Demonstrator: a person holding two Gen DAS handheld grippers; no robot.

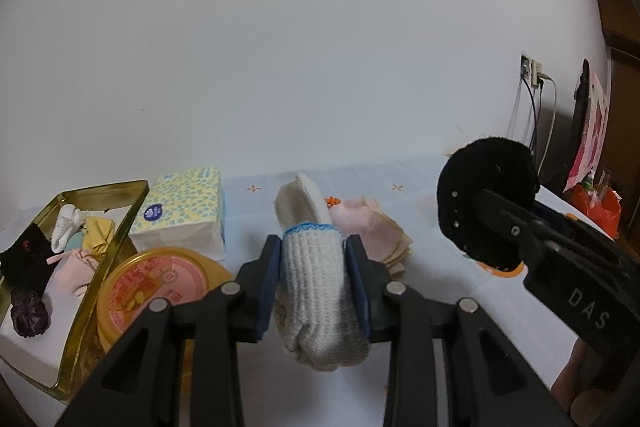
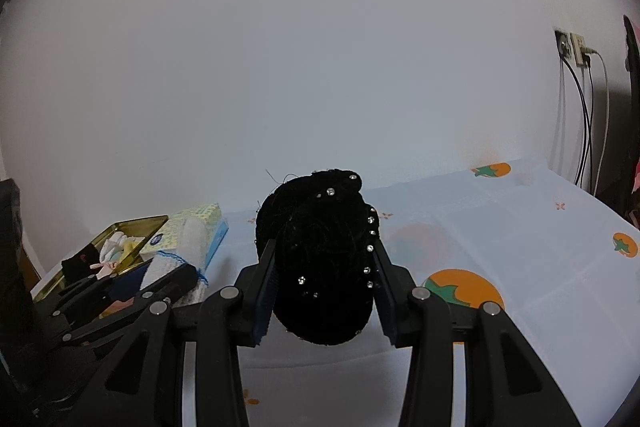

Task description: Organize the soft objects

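I have both grippers loaded. My left gripper (image 1: 314, 281) is clenched on the knit work glove (image 1: 316, 291), pads squeezing its cuff end just below the blue trim; the bulk of it sags below the fingers and a second cream layer sticks up past the tips, so I judge the grip is on a fold only. Risk one: the loose layer slides out mid-carry, since the knit is stretchy and the pads bite a narrow band. My right gripper (image 2: 324, 267) is clamped on the black rhinestone-studded fabric piece (image 2: 320, 259), which fills the gap between the fingers and bulges above and below them. Risk two: the studs could snag the pads on release. Just left of my left fingers sits the round orange-lidded tub (image 1: 160, 287), and beyond it the tissue pack (image 1: 182, 209). Far left is the gold tin (image 1: 102, 255), already holding socks and small cloths. If that tin is the target, I have to swing over the tub, and the dangling glove could drag on its lid. Beyond the left fingertips, slightly right, lies a pink folded cloth stack (image 1: 376, 231), not yet sorted.
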